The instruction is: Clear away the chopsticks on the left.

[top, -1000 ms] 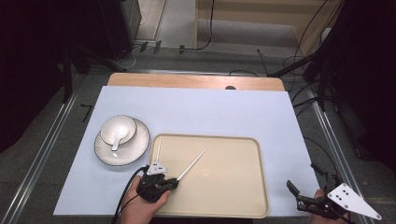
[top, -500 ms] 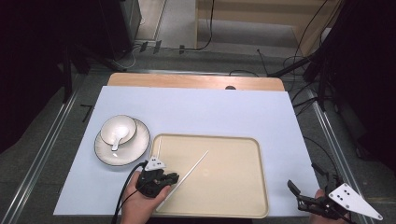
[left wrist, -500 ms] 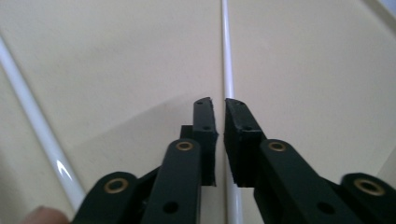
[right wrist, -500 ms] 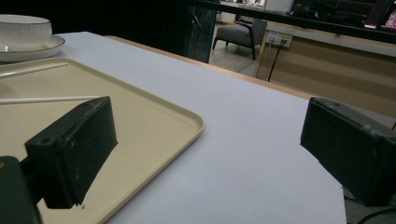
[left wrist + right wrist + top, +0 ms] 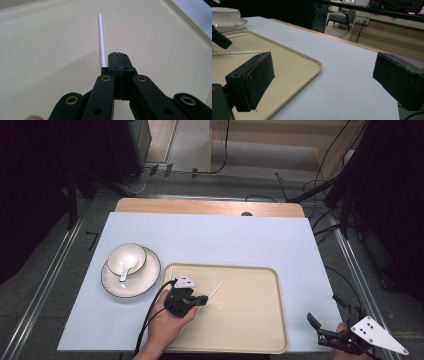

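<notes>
The left gripper [image 5: 200,299], jaws pressed together on one end of a white chopstick [image 5: 101,40], is holding it over the beige tray [image 5: 260,330], apparently mid-placement, while the right gripper [image 5: 320,330] is waiting wide open and empty at the desk's [image 5: 240,240] edge.

Counter [image 5: 210,206]: wooden top, bare only along its far edge.
Sheet [image 5: 225,240]: pale blue-white, covers most of the counter.
Tray [image 5: 250,320]: beige, rounded corners, flat on the sheet near the front edge.
Saucer [image 5: 112,282]: white, dark rim, just left of the tray, carrying 1 bowl.
</notes>
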The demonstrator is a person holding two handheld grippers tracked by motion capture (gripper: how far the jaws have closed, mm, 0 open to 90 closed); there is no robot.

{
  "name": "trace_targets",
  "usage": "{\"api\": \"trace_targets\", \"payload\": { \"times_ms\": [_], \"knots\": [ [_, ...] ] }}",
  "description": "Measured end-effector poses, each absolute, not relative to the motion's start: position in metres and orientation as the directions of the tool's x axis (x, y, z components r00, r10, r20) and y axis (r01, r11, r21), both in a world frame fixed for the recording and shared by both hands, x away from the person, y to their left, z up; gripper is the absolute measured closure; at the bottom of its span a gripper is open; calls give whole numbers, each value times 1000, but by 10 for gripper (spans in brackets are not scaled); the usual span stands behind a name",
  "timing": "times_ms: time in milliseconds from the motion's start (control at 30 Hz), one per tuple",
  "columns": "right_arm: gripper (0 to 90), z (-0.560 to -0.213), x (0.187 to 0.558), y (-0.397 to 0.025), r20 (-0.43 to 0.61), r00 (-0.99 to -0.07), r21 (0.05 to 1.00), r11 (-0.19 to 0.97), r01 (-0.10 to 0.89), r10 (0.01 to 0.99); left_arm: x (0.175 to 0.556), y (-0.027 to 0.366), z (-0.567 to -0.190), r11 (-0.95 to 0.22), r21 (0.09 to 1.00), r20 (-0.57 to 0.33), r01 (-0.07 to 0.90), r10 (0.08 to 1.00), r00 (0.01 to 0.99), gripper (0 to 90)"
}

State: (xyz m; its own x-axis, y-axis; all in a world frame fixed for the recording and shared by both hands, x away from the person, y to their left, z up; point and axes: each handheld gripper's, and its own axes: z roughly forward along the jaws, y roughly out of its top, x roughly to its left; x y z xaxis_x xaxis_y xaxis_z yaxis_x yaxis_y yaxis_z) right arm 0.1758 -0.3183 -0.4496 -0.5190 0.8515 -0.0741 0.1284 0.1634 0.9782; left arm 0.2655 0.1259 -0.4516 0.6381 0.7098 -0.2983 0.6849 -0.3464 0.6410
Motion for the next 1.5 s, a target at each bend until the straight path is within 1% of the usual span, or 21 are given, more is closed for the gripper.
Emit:
{"api": "trace_targets", "payload": {
  "times_ms": [267, 300, 433, 633, 933, 1167, 1500],
  "knots": [
    [37, -450, 176, -319, -71, -520, 978, 161, 131, 851, 282, 109, -463, -363, 619, -293, 697, 716, 633, 900],
    [37, -450, 176, -319, -70, -520, 978, 160, 131, 851, 283, 107, -463, -374, 615, -281, 695, 719, 635, 900],
    [37, -450, 176, -319, -72, -522, 978, 163, 130, 850, 290, 105, -465, -351, 614, -286, 707, 736, 614, 900],
    [37, -450, 176, -319, -73, -522, 978, 163, 129, 850, 295, 116, -463, -319, 613, -272, 723, 774, 572, 900],
    [37, -450, 177, -319, -78, -524, 978, 167, 125, 848, 301, 146, -462, -238, 617, -265, 750, 835, 482, 900],
    [37, -450, 177, -317, -74, -527, 977, 167, 131, 846, 301, 163, -460, -214, 620, -243, 755, 862, 444, 900],
    [37, -450, 178, -317, -77, -528, 977, 169, 128, 846, 301, 183, -462, -151, 633, -261, 760, 882, 393, 900]
  ]
}}
